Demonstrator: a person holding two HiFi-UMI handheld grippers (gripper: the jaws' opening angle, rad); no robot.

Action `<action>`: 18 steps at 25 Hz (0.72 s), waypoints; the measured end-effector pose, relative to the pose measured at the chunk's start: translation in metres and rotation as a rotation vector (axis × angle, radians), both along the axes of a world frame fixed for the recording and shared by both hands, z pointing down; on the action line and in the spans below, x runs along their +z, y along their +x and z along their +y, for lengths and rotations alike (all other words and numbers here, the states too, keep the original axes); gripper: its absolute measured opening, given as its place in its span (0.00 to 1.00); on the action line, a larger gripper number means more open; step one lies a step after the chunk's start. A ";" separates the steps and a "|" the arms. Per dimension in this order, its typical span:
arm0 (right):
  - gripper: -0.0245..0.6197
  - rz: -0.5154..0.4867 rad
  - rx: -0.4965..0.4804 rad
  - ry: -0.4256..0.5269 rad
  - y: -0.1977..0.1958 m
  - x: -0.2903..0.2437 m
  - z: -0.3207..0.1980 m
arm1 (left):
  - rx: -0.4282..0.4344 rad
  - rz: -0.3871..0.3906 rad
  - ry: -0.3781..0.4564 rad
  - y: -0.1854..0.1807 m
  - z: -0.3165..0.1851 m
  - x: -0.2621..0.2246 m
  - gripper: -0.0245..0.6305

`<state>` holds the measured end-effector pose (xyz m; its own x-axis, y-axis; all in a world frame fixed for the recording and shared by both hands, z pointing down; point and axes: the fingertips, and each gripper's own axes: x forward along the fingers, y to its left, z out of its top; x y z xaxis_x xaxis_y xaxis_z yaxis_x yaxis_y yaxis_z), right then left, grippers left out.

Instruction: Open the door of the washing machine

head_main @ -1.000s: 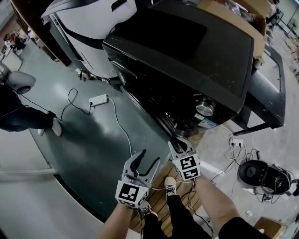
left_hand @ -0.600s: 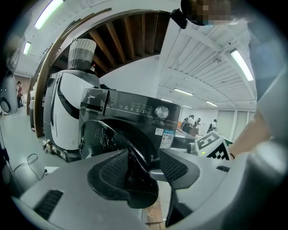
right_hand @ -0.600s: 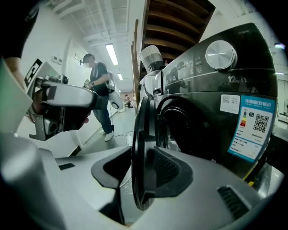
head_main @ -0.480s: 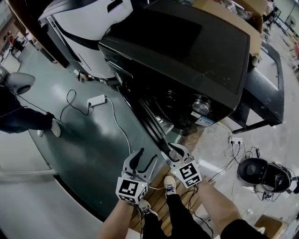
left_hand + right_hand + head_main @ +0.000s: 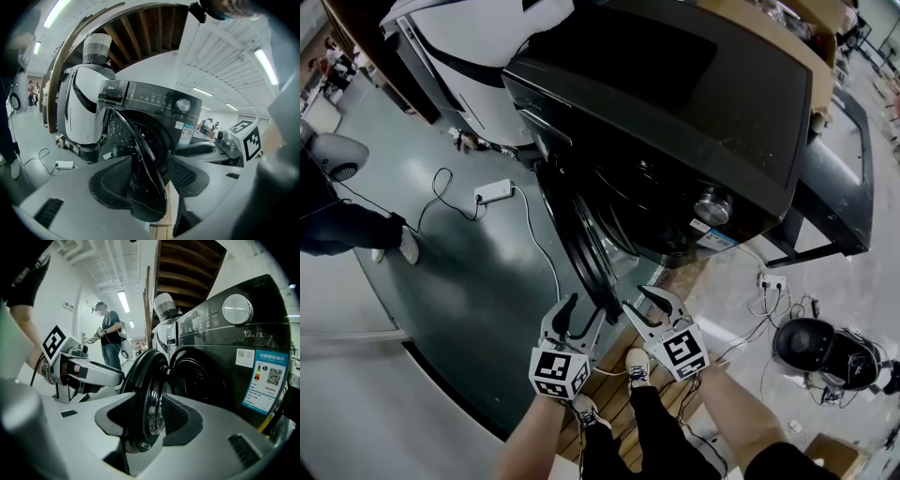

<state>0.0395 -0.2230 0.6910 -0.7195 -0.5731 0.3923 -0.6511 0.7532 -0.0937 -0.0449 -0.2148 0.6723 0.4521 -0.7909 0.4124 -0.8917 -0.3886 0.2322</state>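
The dark front-loading washing machine point(image 5: 675, 112) fills the upper head view, and its round door point(image 5: 581, 248) stands swung out toward me. My left gripper point(image 5: 581, 317) is at the door's free edge. Its jaws are opening, and the glass door point(image 5: 136, 178) passes between them without being pressed. My right gripper point(image 5: 645, 307) is just to the right, open, with the door's thick rim point(image 5: 147, 394) between its pads point(image 5: 180, 420). The drum opening point(image 5: 201, 380) shows behind the door. Each gripper view also catches the other gripper point(image 5: 234, 140) point(image 5: 79, 369).
A white machine point(image 5: 478, 56) stands left of the washer. A power strip point(image 5: 494, 194) with its cable lies on the green floor. A person's legs point(image 5: 347, 230) are at far left. Wooden slats point(image 5: 614, 375) are under my feet. A round black device point(image 5: 811, 347) and cables lie at the right.
The door has swung from nearly shut to wide open. My right gripper drew back with it and its jaws spread. My left gripper came down and in around the door's edge.
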 end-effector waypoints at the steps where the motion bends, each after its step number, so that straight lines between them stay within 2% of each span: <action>1: 0.31 0.000 0.000 -0.001 -0.001 0.000 -0.001 | -0.004 -0.004 -0.005 -0.003 0.001 0.003 0.40; 13: 0.31 -0.020 0.051 -0.003 -0.018 -0.007 -0.014 | -0.091 -0.026 -0.039 -0.062 0.010 0.015 0.41; 18: 0.31 -0.021 0.070 -0.003 -0.031 -0.009 -0.014 | -0.101 -0.037 -0.047 -0.090 0.014 0.015 0.41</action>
<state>0.0083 -0.2375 0.6820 -0.6856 -0.6212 0.3796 -0.7001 0.7056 -0.1098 -0.1345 -0.2003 0.6873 0.3545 -0.8110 0.4653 -0.9341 -0.2855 0.2141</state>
